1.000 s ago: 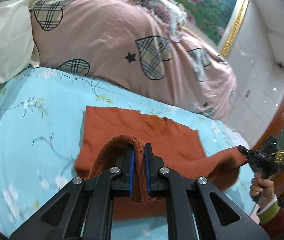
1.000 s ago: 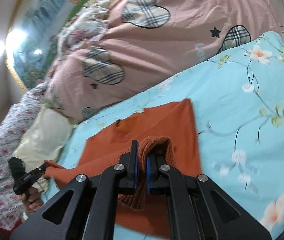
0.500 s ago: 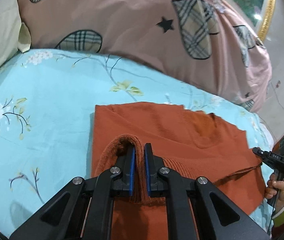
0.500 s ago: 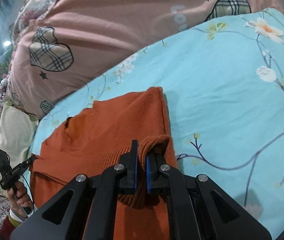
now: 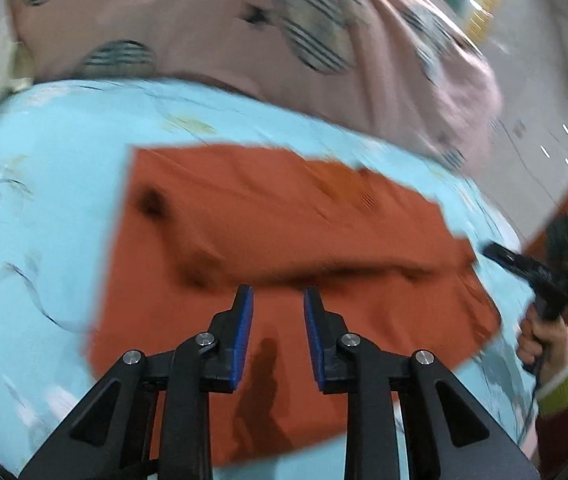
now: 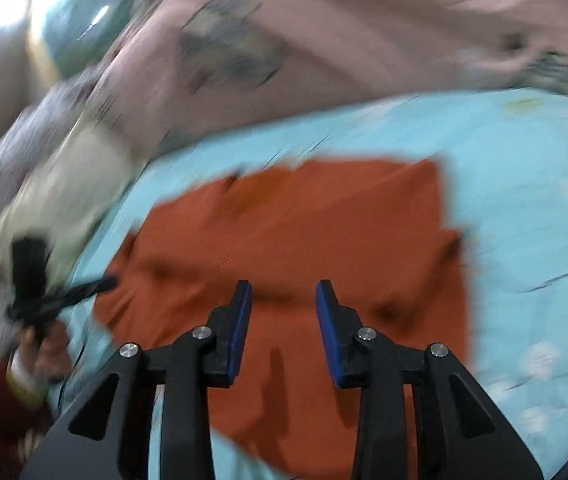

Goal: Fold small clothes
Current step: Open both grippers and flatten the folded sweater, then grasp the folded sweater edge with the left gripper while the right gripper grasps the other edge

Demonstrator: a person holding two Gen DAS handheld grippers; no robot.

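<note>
The rust-orange knitted garment (image 5: pixel 284 240) lies flat on the light-blue floral bedsheet (image 5: pixel 44 208), with a doubled layer forming a raised ridge across its middle; both views are blurred, so finer detail of the knit cannot be read. In the left wrist view the left gripper (image 5: pixel 278 300) stands with its black, blue-padded fingers (image 5: pixel 242 332) spread wide and nothing between them, positioned over the near half of the garment just short of the ridge; whether the tips touch the cloth cannot be determined. The gripper's shadow falls on the orange fabric between the fingers. At the right edge of the same view the right gripper (image 5: pixel 495 250) appears as a dark tool held in the person's right hand (image 5: pixel 539 340), its tip just beside the garment's right-hand corner; a yellow-green cuff and dark red sleeve (image 5: pixel 563 404) show below the hand. In the right wrist view the right gripper (image 6: pixel 284 292) is likewise parted wide and empty, set over the near part of the garment (image 6: pixel 303 240), which lies on the bedsheet (image 6: pixel 523 200). The left gripper (image 6: pixel 104 282) shows at the left of that view, gripped in the left hand (image 6: pixel 46 344), its tip at the garment's left edge. Behind the garment, a pink quilt with plaid heart patches (image 5: pixel 244 40) is heaped along the far side of the bed, well apart from the garment. A cream pillow (image 6: pixel 68 184) lies near the quilt's end.
</note>
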